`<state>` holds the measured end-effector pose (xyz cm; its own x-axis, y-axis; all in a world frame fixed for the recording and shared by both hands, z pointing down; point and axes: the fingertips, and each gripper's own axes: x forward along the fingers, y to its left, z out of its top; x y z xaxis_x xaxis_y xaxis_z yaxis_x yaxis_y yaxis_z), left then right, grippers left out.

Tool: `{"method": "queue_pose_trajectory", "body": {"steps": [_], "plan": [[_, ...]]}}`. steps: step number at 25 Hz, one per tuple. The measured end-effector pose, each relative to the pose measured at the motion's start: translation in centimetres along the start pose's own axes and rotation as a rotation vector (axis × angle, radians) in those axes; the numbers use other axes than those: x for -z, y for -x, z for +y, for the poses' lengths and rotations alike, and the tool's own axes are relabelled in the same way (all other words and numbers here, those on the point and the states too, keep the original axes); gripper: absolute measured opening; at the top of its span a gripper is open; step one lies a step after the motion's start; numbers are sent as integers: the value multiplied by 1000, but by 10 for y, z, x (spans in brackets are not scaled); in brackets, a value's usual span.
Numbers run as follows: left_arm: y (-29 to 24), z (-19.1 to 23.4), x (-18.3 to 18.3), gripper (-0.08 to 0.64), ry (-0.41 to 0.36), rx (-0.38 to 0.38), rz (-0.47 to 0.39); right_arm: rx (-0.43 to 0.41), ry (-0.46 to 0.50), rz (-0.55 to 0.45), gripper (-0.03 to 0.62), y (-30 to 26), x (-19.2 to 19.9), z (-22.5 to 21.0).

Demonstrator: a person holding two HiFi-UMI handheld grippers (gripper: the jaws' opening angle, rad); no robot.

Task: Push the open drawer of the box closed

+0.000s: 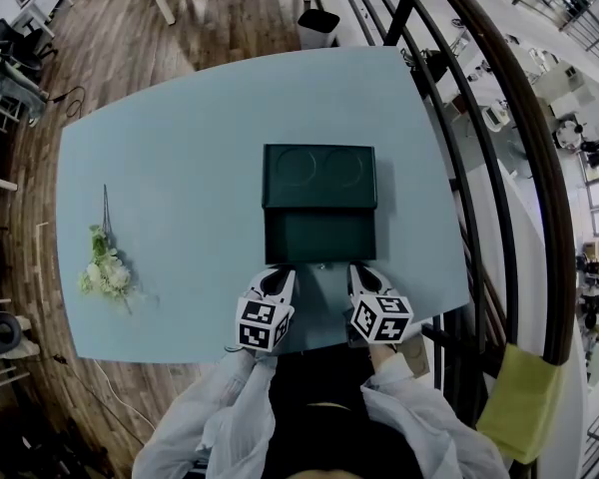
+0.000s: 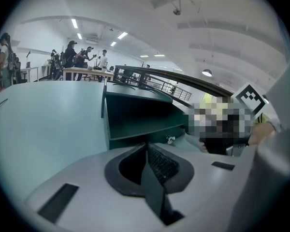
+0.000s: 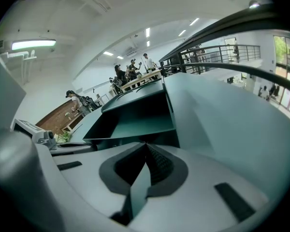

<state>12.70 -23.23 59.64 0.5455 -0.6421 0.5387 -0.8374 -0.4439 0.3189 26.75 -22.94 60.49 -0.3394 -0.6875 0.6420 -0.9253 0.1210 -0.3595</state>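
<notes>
Status: dark green rectangular box [image 1: 319,173] sits on the light blue tabletop [image 1: 170,158], a bit R of centre. Its top has 2 round recesses. Matching dark green drawer [image 1: 319,236] is pulled out toward the person, so it's still open.

Left gripper [image 1: 279,271] is at the L end of the drawer front and right gripper [image 1: 360,269] at the R end. Both point away from the person at the front panel. Tips are right at the panel, but actual contact can't be confirmed from any view.

Left gripper view: jaws pressed together, tips meeting, nothing btwn them. The drawer opening is straight ahead.
Right gripper view: same, jaws closed tip-to-tip, nothing clamped, drawer opening dead ahead.

Small metal pull [image 2: 170,139] sits on the drawer front, btwn the 2 grippers. Marker cubes face up on both. White sleeves [image 1: 220,407] come in behind the grippers at the near table edge.

Other items:
- Bunch of white artificial flowers w/ green stems [image 1: 105,272] lies on the L side of the table, well apart from the box.
- Black curved railing [image 1: 499,148] runs past the table's R edge.
- Wooden plank floor [image 1: 220,8] shows beyond the far edge.
- Several people [image 2: 82,57] stand at a far bench in the gripper views, too small for detail.
</notes>
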Motion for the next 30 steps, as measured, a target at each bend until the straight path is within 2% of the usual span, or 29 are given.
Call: {"method": "queue_pose_trajectory", "body": {"steps": [30], "plan": [[-10,12,-20,28,-1,-25,-21,-31,-7,0,8,-12,-19,3]]}}
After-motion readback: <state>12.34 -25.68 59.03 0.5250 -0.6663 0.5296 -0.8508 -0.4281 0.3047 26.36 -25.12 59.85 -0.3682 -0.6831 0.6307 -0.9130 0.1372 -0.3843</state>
